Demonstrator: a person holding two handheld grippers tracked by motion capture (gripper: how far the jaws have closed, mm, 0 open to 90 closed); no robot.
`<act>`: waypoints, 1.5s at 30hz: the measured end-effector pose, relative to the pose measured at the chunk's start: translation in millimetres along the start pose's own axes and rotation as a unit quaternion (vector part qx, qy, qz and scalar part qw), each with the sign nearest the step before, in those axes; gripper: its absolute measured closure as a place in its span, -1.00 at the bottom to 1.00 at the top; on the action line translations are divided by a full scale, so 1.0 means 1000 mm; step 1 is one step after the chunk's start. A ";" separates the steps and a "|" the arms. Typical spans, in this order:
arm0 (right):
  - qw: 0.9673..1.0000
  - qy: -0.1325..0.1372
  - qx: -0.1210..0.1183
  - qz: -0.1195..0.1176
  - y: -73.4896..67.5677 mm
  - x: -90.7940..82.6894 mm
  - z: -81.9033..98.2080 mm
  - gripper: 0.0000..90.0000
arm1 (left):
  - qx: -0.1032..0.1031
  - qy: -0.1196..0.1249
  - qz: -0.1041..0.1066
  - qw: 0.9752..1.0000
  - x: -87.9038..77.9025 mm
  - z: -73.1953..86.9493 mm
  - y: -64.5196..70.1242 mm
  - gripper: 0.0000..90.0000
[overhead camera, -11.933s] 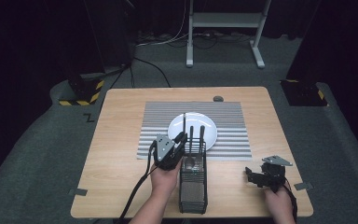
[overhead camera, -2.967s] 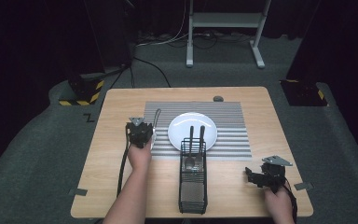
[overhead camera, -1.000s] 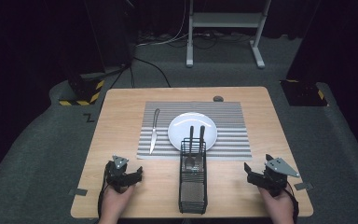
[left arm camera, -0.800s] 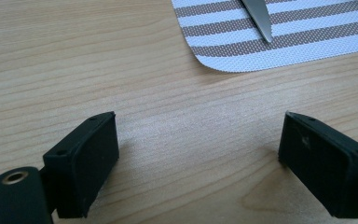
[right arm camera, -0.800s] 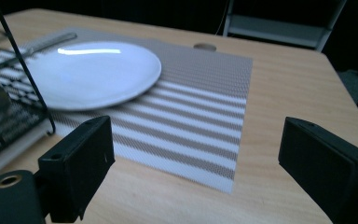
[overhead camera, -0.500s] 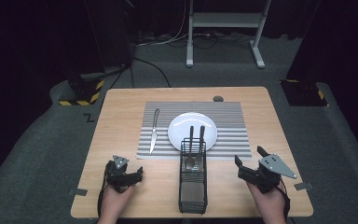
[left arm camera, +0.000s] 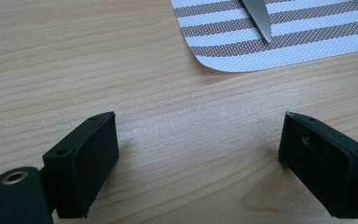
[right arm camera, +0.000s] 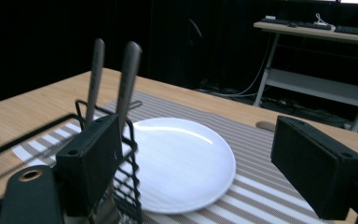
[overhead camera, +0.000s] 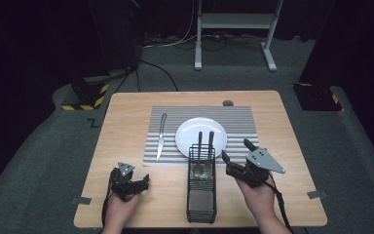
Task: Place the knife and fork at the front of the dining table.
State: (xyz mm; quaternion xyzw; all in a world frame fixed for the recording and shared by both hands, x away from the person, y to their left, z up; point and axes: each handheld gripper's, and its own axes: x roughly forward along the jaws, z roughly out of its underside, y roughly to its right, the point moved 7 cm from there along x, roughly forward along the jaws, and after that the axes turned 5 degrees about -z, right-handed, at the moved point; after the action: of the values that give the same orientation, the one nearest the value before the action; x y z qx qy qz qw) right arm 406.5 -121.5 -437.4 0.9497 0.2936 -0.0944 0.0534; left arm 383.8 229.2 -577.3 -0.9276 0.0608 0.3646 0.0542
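1. Jaws of right gripper (overhead camera: 234, 152) apart, just been narrowing, nothing between; left gripper (overhead camera: 143, 181) wide, empty, resting.
2. Two upright handles (overhead camera: 204, 142) in black caddy (overhead camera: 202, 204), just left of right gripper, nearer than left.

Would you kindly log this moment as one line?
left hand-held gripper: open, empty | right hand-held gripper: open, beside caddy | knife: on placemat

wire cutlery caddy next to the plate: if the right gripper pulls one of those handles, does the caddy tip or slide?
The wire caddy looks like thin open mesh, so probably light; it may slide on the bare wooden table. It lies long and low, so tipping seems unlikely. The two handles stand loosely at one end and should lift out freely, though a slanted pull might drag it toward the plate.
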 end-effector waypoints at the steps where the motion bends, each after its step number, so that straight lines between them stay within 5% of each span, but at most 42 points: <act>1: 1.000 0.004 0.001 -0.006 -0.004 0.007 -0.004 -0.50 | 0.000 0.000 0.000 1.000 0.000 0.000 0.000 -0.74; 9: 0.999 0.010 0.009 -0.031 -0.019 0.027 -0.010 -0.18 | 0.000 0.000 0.000 1.000 0.000 0.000 0.000 -0.74; 16: 0.998 0.022 0.024 -0.053 -0.029 0.039 -0.012 0.41 | 0.000 0.000 0.000 1.000 0.000 0.000 0.000 -0.74; 29: 0.997 0.022 0.037 -0.067 -0.035 0.050 -0.009 0.82 | 0.000 0.000 0.000 1.000 0.000 0.000 0.000 -0.74; 45: 0.994 0.056 0.036 -0.091 -0.040 0.036 -0.020 0.93 | 0.000 0.000 0.001 1.000 0.000 0.000 0.000 -0.74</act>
State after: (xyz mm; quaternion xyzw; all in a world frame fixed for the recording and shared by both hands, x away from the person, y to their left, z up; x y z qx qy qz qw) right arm 416.2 -65.4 -427.3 0.9242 0.3778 -0.0562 -0.0062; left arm 383.5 229.2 -577.3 -0.9277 0.0615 0.3643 0.0541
